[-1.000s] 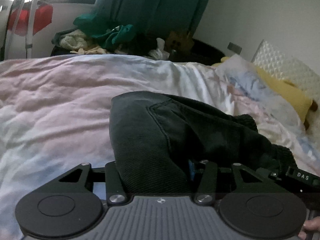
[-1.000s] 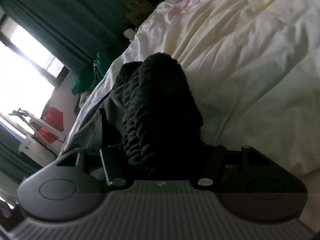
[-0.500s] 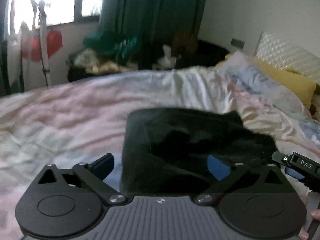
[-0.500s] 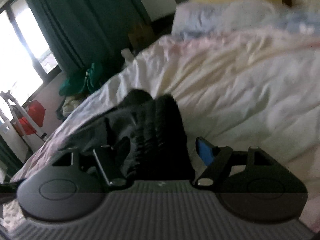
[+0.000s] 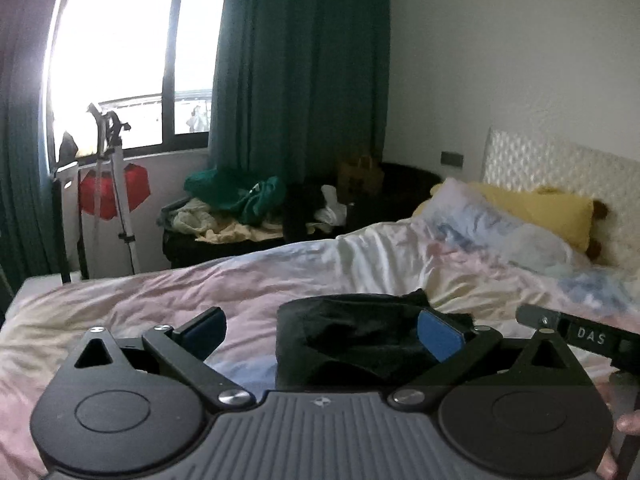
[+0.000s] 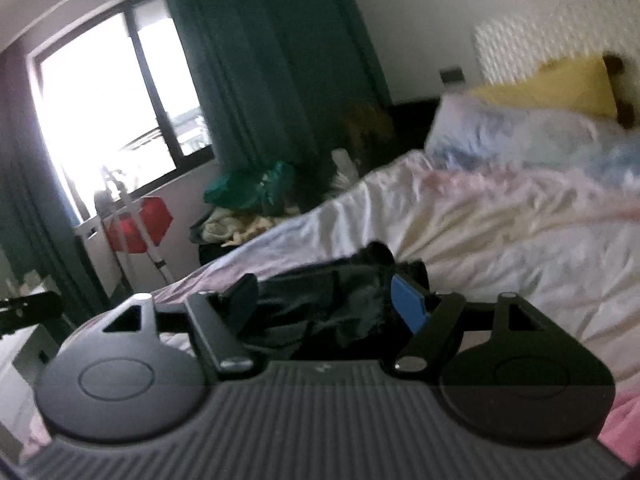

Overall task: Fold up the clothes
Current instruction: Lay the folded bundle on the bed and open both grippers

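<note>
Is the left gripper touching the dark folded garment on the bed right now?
Apart. In the left wrist view the left gripper has its jaws spread wide above the dark folded garment, which lies on the duvet with neither pad pressing it.

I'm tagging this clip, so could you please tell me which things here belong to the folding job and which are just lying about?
Job:
- dark garment
- duvet under it

Lying about:
- clothes heap by the curtain
- yellow pillow
- tripod
- red bag

rumpled pastel bed [image 5: 160, 300], folded dark garment [image 5: 352, 340], pillows [image 5: 492, 224]
</note>
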